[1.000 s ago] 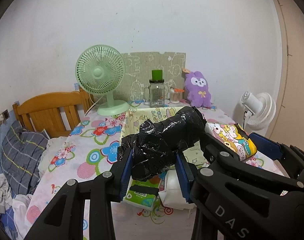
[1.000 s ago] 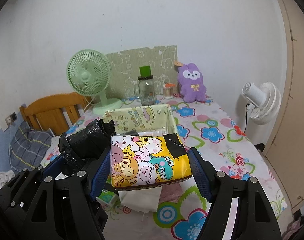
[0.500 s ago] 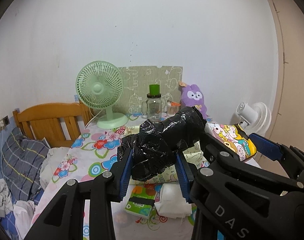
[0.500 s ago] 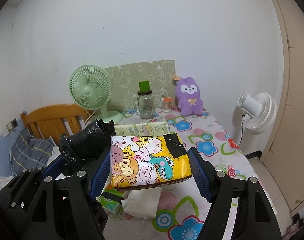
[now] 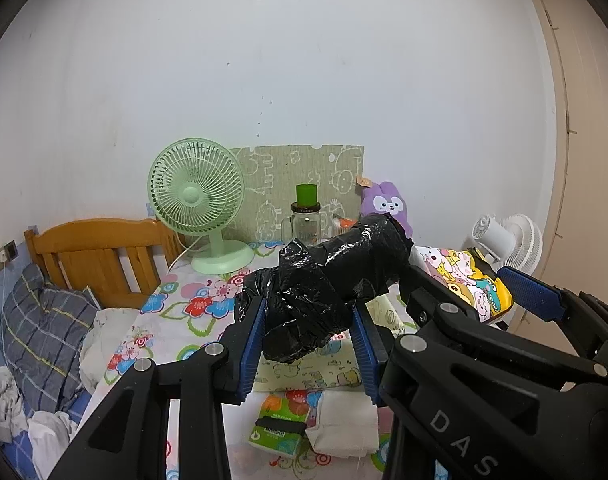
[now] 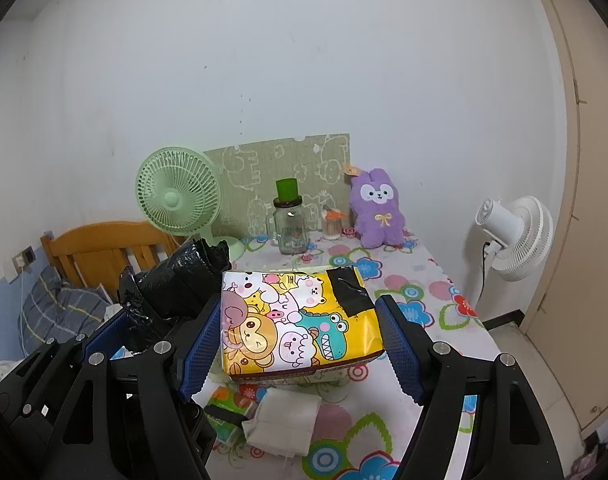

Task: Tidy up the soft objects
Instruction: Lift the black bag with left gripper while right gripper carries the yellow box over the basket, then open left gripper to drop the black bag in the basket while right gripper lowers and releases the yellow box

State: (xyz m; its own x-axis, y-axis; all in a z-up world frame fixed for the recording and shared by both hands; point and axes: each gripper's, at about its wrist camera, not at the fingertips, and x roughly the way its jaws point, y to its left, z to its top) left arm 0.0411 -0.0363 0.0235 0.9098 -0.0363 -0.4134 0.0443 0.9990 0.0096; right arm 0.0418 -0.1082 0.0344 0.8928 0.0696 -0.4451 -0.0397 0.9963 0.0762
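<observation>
Both grippers loaded and raised above the table (image 6: 435,276). Left gripper (image 5: 307,346) is clamped on a black plastic bundle (image 5: 327,280); both blue pads press into its lower end, the rest juts forward and up. Right gripper (image 6: 300,340) carries a yellow cartoon-print pack (image 6: 296,320): the left pad touches its side, the right pad looks slightly off the far edge, so whether the grip is firm I cannot tell. Judgement: step in hand is carrying both items toward the pale green fabric box (image 5: 307,368) directly below. To do it well, lower each one straight down over the opening, one at a time so the grippers don't collide, and release only once the item rests inside; the bundle's overhanging end may catch the rim, so tip it level first. Materials: bundle is crinkled glossy film, irregular, compressible, likely slippery. Pack is smooth printed film, pillow-shaped, with a black tape patch at one corner; it will dent under pressure. Box has soft printed walls, likely to sag if pushed. On the flowered tablecloth in front of it lie a green tissue packet (image 5: 278,432) and a white folded cloth (image 6: 284,424), touching, not yet sorted. A purple plush rabbit (image 6: 377,212) sits at the back against the wall.
</observation>
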